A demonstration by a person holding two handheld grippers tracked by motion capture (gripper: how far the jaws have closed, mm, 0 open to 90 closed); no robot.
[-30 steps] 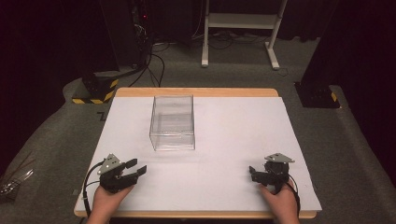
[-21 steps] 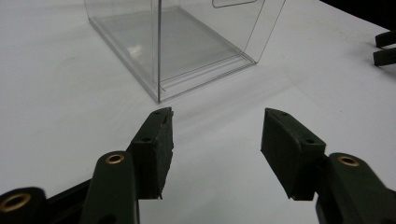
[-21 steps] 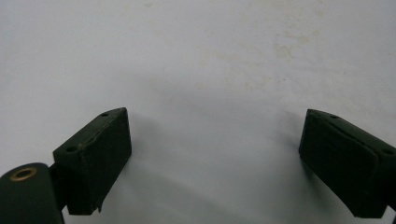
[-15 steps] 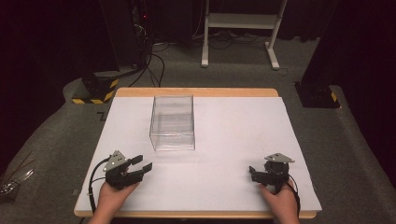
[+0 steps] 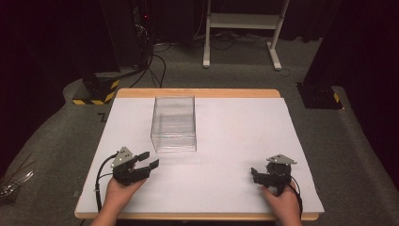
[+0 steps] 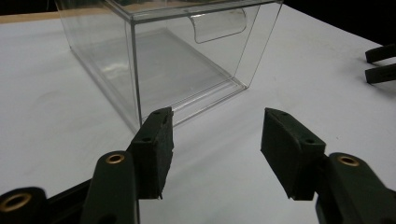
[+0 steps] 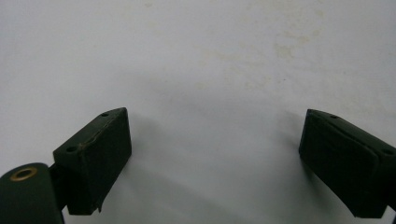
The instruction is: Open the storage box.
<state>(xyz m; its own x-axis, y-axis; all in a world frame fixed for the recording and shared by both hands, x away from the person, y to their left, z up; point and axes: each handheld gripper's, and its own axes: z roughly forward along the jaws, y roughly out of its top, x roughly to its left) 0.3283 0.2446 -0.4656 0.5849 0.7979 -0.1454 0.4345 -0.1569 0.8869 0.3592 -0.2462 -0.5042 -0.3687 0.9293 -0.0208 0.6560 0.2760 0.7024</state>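
No readable text, labels, brands or numbers anywhere. Only sign: yellow-black hazard stripes on floor, far beyond left gripper.

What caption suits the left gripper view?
Open left gripper faces the near corner of an empty clear plastic box on a white table.

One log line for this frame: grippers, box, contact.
left gripper: open, aimed at clear box, no contact | right gripper: open, nothing between jaws, over white table | box: upright, empty

grey carpet, white stand, dark room
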